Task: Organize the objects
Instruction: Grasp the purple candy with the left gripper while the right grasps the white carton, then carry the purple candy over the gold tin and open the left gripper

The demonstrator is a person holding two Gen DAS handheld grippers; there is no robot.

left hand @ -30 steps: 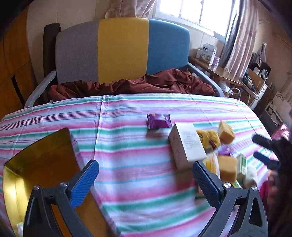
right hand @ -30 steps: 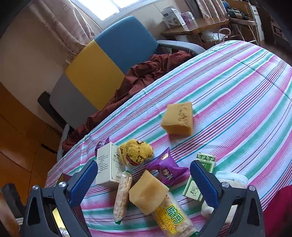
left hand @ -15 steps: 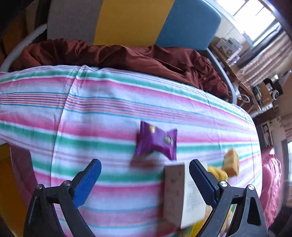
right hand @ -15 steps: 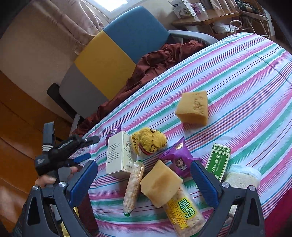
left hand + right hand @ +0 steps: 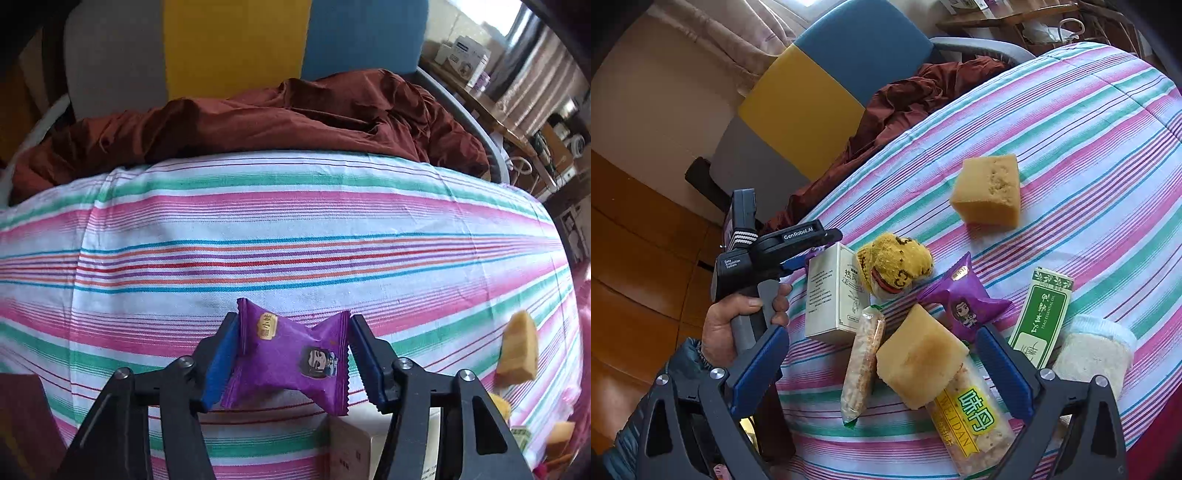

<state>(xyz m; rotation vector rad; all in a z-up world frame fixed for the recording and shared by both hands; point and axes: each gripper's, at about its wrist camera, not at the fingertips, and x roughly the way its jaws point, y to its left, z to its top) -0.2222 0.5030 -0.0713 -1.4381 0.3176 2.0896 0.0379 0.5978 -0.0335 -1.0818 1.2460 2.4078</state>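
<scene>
Closing on a purple snack packet (image 5: 291,360), the left tongs (image 5: 291,362) have just been narrowing, blue pads (image 5: 221,354) now pressing the crimped ends from both sides. Clenched on that packet, then, which lies on the striped cloth (image 5: 295,236) of the bench, just beyond a white carton (image 5: 351,446). Likely step: lifting it away for sorting.

Risks, as judged here: a slippery, puffed wrapper buckling or squirting out of a grip taken only at the flared ends; a corner of cloth pinched and dragged along; the carton nudged on the way up.

Right tongs (image 5: 886,363) released, spread wide over the pile and pressing nothing: a yellow sponge block (image 5: 919,356) between the pads, on a long cracker pack (image 5: 971,417); a second purple packet (image 5: 964,302), a green box (image 5: 1041,310) and a yellow knitted bundle (image 5: 894,264) near. Another sponge block (image 5: 988,190) well apart.

Soft, wrinkled cloth, pink, green and blue stripes. Behind the bench, a grey-yellow-blue chair (image 5: 236,48) with rust-brown fabric (image 5: 258,122) heaped on it; cluttered shelves at the right.
</scene>
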